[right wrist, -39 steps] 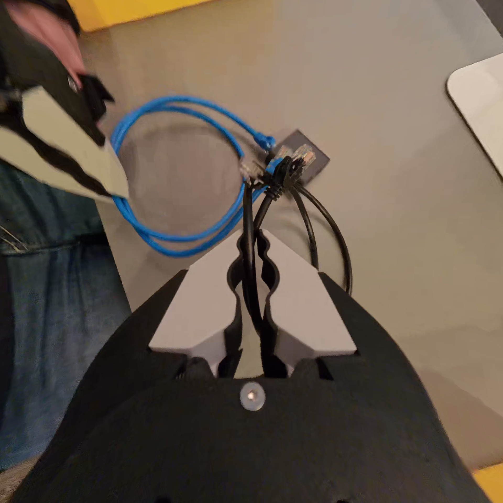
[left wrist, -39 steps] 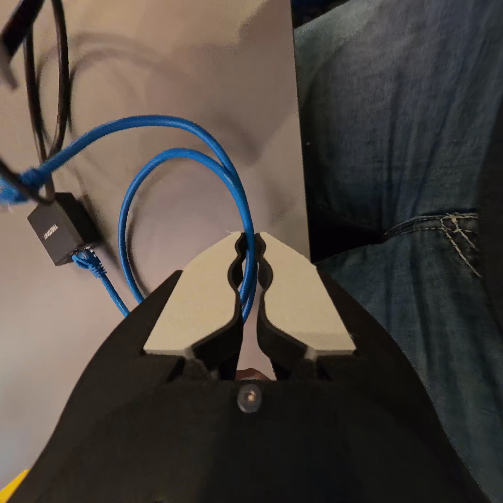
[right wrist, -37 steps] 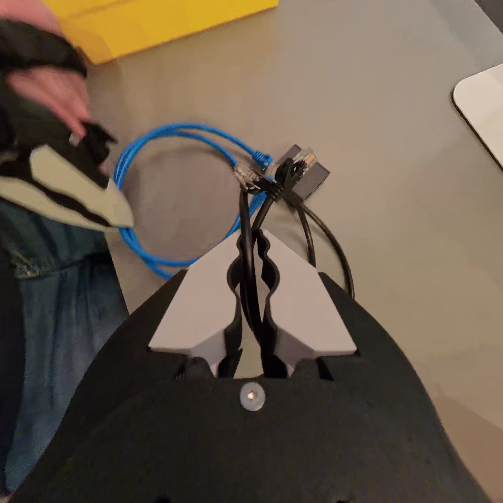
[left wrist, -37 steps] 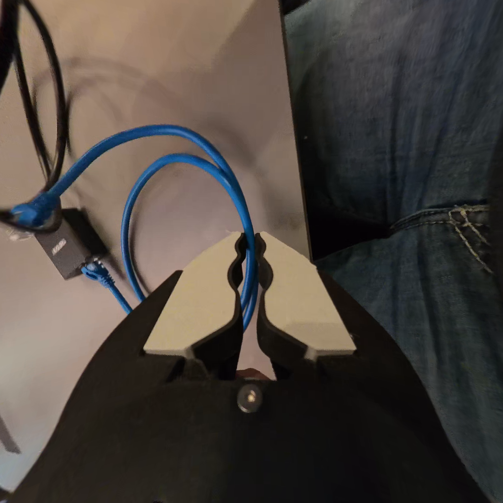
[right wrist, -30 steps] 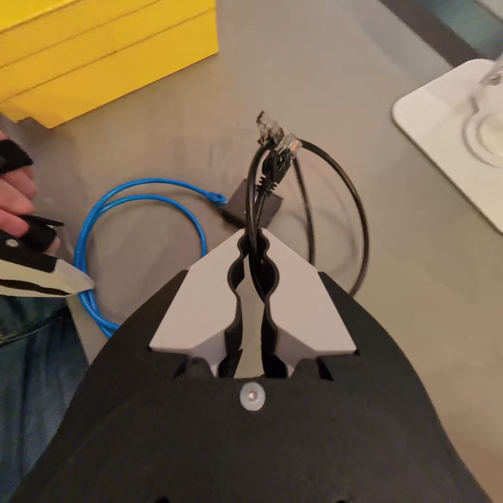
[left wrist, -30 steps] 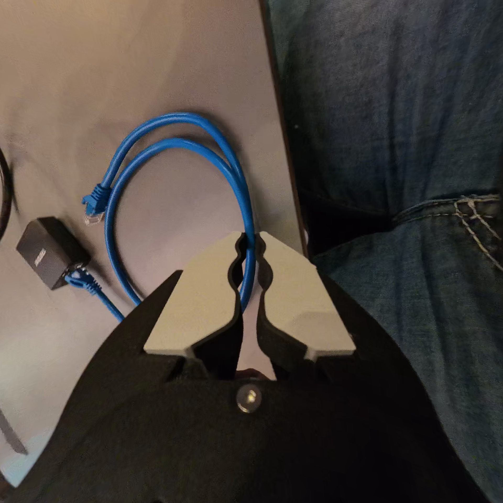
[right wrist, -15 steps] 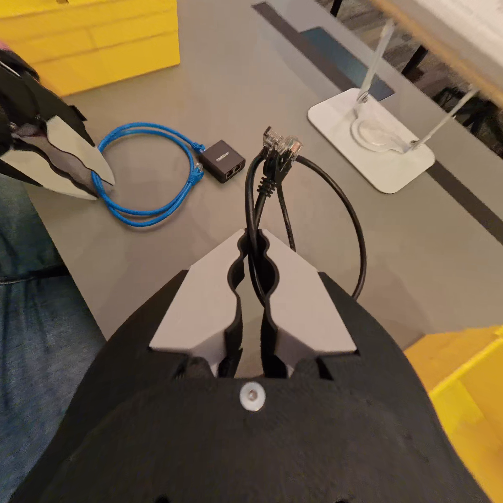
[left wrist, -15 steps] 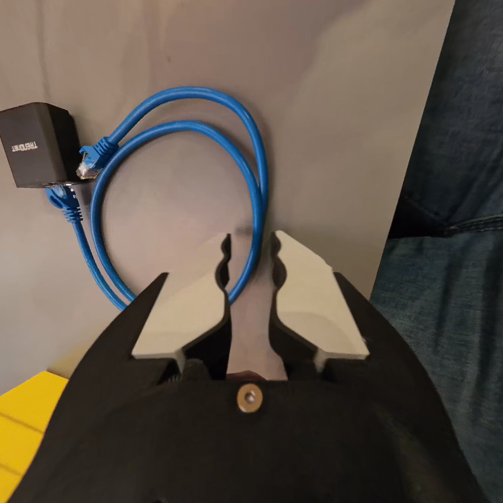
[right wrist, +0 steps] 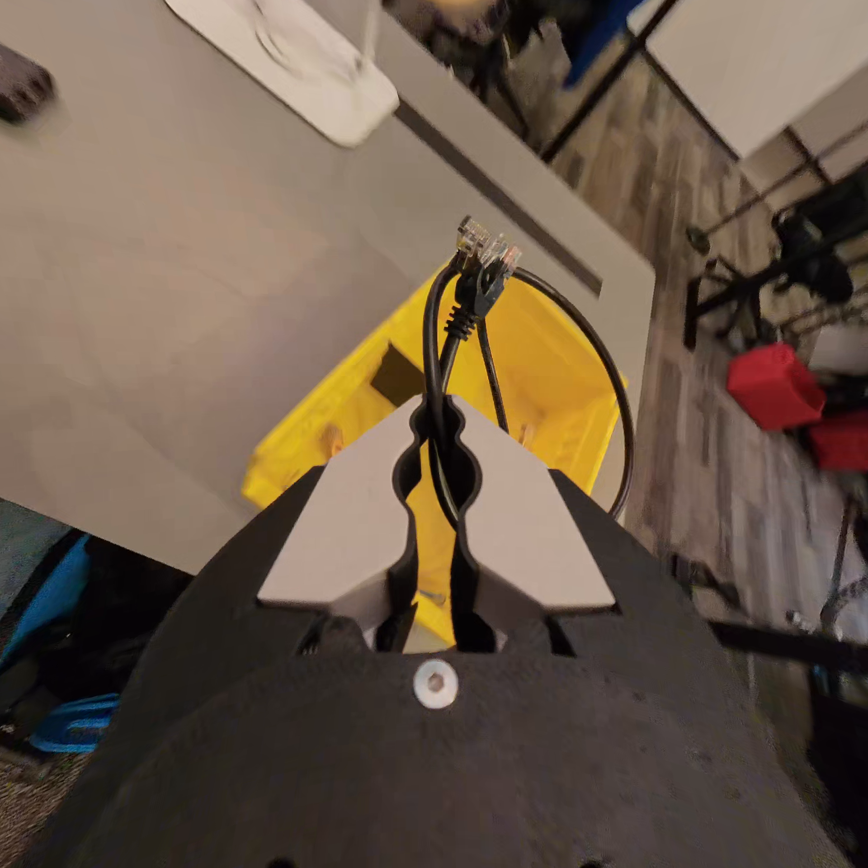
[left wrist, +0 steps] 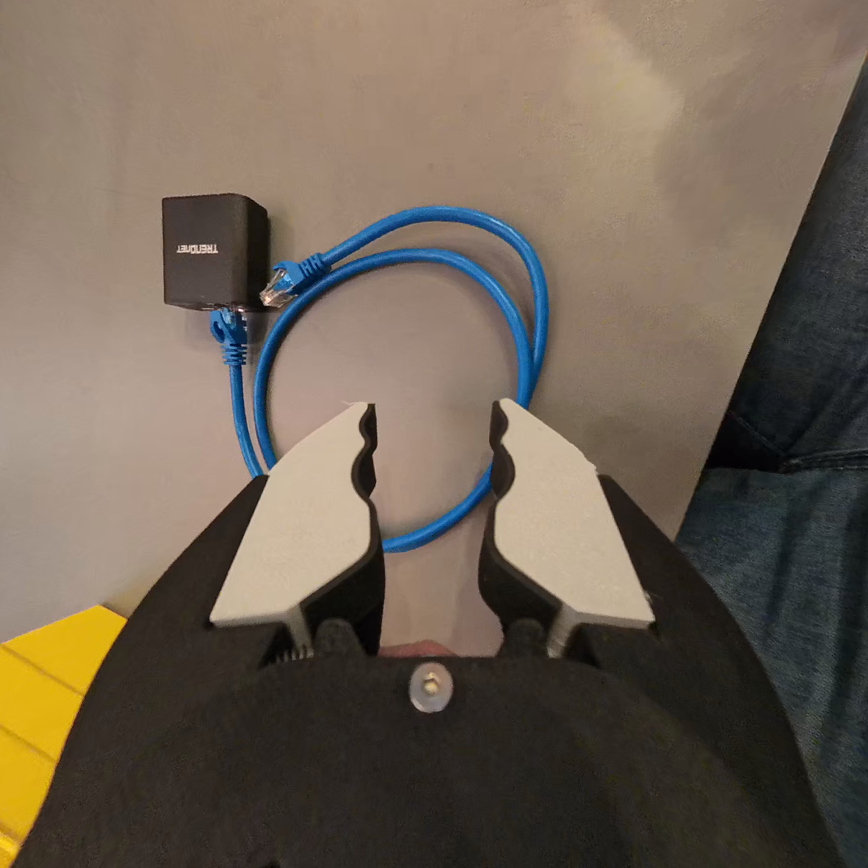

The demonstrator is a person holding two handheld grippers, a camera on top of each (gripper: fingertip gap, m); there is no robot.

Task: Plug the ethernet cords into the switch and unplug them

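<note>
In the left wrist view a small black switch [left wrist: 213,251] lies on the grey table. A coiled blue ethernet cord [left wrist: 516,291] lies next to it. One blue plug [left wrist: 228,329] sits at the switch's port face; the other plug [left wrist: 286,287] lies loose beside the switch. My left gripper [left wrist: 432,413] is open and empty above the coil. My right gripper [right wrist: 439,404] is shut on a looped black ethernet cord [right wrist: 606,357], both plugs [right wrist: 486,249] sticking up free, held above a yellow bin [right wrist: 554,375]. The switch shows blurred at the far left of the right wrist view [right wrist: 21,91].
The yellow bin stands at the table's right end. Another yellow box [left wrist: 42,667] is at the lower left of the left wrist view. A white stand base [right wrist: 300,70] sits on the table. A person's jeans [left wrist: 798,422] are at the table edge. Red items [right wrist: 775,390] lie on the wooden floor.
My left gripper has opened and let go of the blue cord, which now lies on the table. My right gripper has carried the black cord away from the switch, to the right, over the yellow bin.
</note>
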